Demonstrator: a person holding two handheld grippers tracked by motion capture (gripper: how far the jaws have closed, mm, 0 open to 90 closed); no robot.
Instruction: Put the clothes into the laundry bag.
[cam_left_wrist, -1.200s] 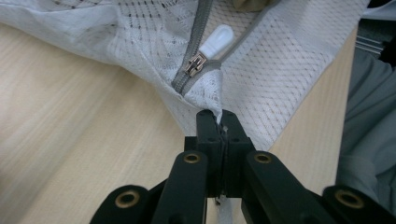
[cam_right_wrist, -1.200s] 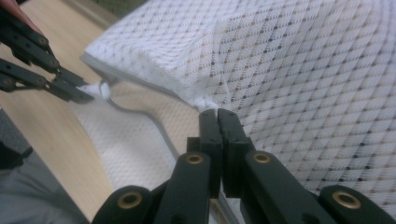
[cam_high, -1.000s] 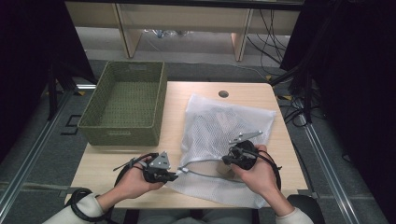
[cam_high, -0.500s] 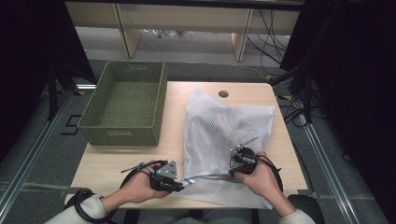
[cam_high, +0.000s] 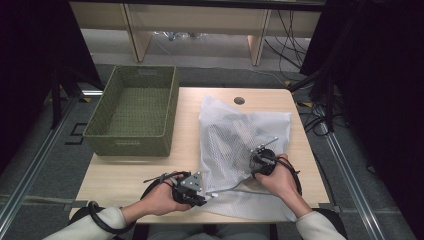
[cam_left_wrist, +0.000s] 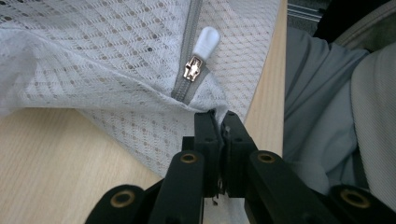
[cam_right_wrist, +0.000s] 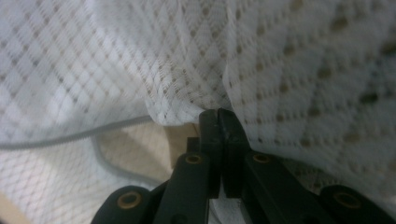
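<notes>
A white mesh laundry bag (cam_high: 240, 135) lies spread over the right half of the wooden table (cam_high: 125, 175). My left gripper (cam_high: 206, 194) is shut on the bag's near left edge, right beside the grey zipper. In the left gripper view the jaws (cam_left_wrist: 219, 122) pinch the mesh just below the metal zipper slider (cam_left_wrist: 191, 70) with its white pull tab (cam_left_wrist: 206, 39). My right gripper (cam_high: 257, 157) is shut on a fold of the mesh bag (cam_right_wrist: 140, 60) nearer the middle. In the right gripper view the closed jaws (cam_right_wrist: 218, 114) hold the cloth lifted off the tabletop.
A green woven basket (cam_high: 134, 116) stands empty at the table's left rear. A round hole (cam_high: 239, 100) sits in the tabletop behind the bag. The person's grey clothing (cam_left_wrist: 327, 116) shows past the near table edge. Cables (cam_high: 310, 45) run over the floor beyond.
Both hands have drawn toward the near edge and sunk a little, pulling the bag's near part with them. The bag now lies flatter and more stretched out.
</notes>
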